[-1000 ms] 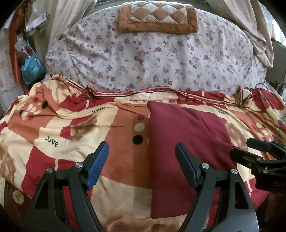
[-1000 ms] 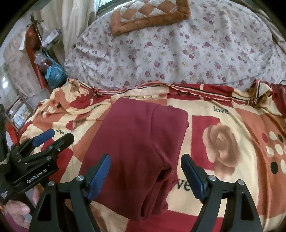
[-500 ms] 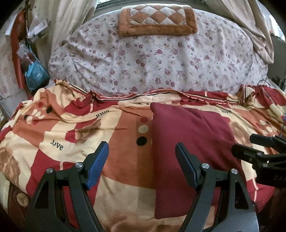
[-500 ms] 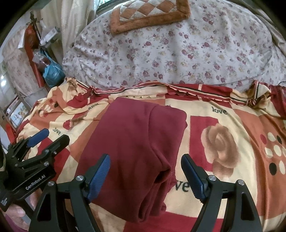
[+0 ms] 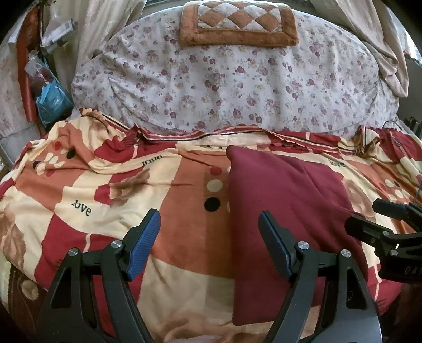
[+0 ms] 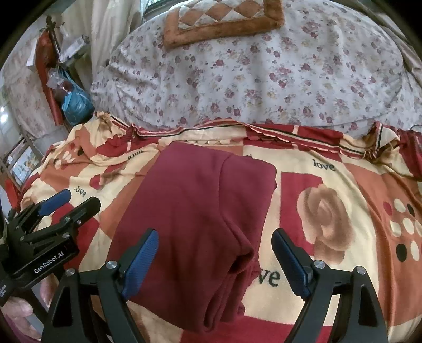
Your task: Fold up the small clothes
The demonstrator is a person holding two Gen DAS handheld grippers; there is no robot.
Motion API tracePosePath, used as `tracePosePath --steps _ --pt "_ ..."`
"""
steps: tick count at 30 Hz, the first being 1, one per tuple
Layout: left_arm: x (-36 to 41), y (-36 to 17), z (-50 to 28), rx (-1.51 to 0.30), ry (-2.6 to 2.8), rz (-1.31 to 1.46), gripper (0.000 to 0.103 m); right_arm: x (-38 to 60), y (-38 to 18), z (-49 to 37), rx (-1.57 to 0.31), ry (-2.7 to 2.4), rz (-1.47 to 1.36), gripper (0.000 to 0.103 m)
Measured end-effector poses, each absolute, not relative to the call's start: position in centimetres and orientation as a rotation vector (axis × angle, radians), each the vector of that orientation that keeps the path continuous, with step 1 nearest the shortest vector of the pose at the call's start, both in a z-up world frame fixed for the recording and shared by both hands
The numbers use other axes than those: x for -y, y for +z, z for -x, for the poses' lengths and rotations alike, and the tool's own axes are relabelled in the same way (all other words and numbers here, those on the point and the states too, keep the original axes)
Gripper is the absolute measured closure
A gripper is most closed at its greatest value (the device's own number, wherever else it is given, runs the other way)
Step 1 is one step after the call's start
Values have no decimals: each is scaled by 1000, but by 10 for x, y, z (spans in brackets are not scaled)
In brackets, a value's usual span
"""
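**Maroon garment folded on blanket; both grippers free above it**

The maroon garment (image 6: 195,211) lies folded into a long rectangle on the patterned blanket (image 6: 329,211), its far short edge just short of the blanket's striped hem. One fold ridge runs lengthwise down the garment; right of that ridge the layers are stacked, and they bunch into a thick roll at the near right corner. The left long edge lies flat and straight.

My right gripper (image 6: 215,257) hangs above the garment's near end. Its jaws are spreading at this moment, and the cloth lies below the gap; neither pad (image 6: 141,261) presses on it.

My left gripper (image 5: 208,242) is held just left of the garment, over bare blanket. Its jaws stand apart with nothing between them; the right pad (image 5: 274,245) overlaps the garment's left edge in view, contact cannot be told.

Beyond the garment, past the hem, lies the floral sheet (image 5: 224,79), with a brown checkered pillow (image 5: 237,23) at its far side.
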State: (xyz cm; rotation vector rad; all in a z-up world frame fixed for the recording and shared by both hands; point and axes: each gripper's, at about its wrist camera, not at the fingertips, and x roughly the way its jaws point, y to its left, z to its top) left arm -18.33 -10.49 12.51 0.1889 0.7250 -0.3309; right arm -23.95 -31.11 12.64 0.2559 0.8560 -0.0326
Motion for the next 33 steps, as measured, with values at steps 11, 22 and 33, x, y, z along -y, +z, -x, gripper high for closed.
tracePosePath --steps 11,22,33 --pt "108 121 171 -746 -343 -165 26 309 122 228 -870 -44 -260 17" --pt "114 113 158 -769 -355 -155 26 307 115 216 -893 -47 -264 17" --pt "115 108 150 -787 -357 -148 26 304 114 205 -901 -46 -263 16"
